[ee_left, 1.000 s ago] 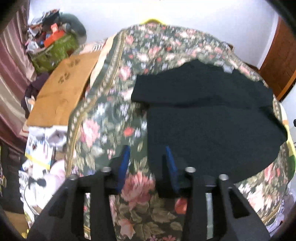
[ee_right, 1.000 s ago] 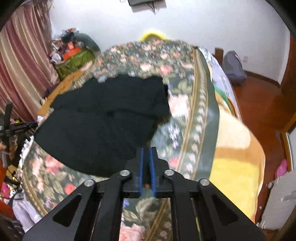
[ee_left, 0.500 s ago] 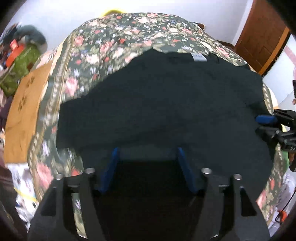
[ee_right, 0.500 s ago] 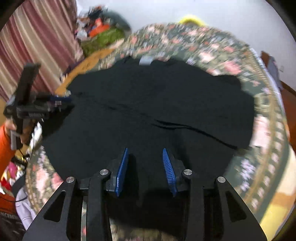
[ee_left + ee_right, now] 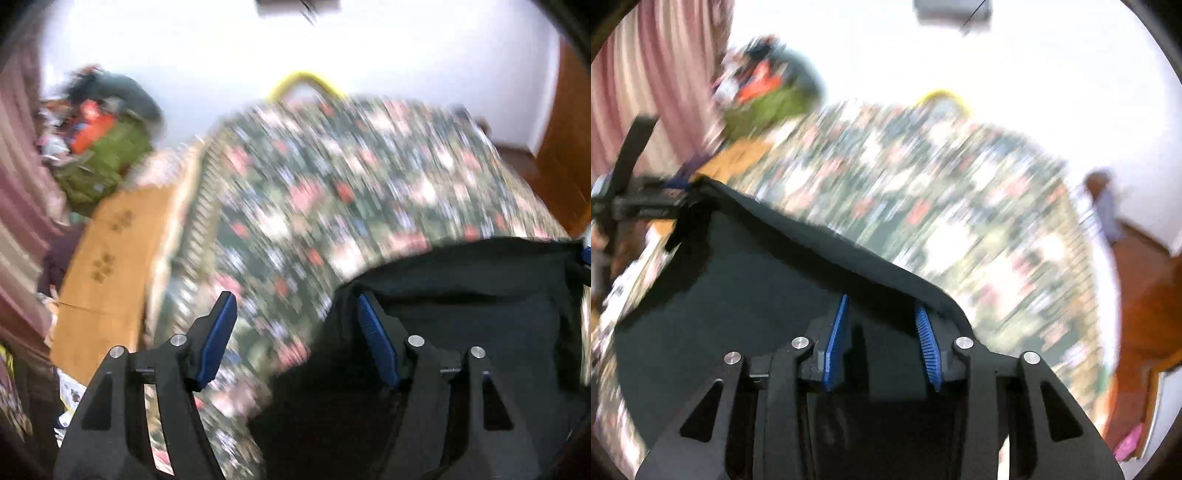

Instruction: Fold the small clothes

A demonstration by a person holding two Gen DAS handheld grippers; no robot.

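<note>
**Both tongs apart, black garment under them on the bed**

Your left tongs (image 5: 295, 314) stand wide apart, nothing clamped. The black garment (image 5: 461, 314) lies on the floral bedspread (image 5: 332, 192), and its near-left edge runs right at the right-hand blue pad (image 5: 376, 343). The left-hand pad sits over bare bedspread, beside the garment. The gap between the pads shows mostly floral print, with cloth only at one side.

Your right tongs (image 5: 882, 332) are apart too, a narrower gap, and their jaws have just been opening. Both of their pads sit over the garment (image 5: 757, 295), just inside its far folded edge. Whether the pads touch the cloth, you cannot tell. Dark fabric fills the gap between them.

In the right wrist view your left tongs (image 5: 670, 190) show at the garment's far-left corner. Both views are heavily motion-blurred. The cardboard sheet (image 5: 110, 258) lies just left of the bedspread.
</note>
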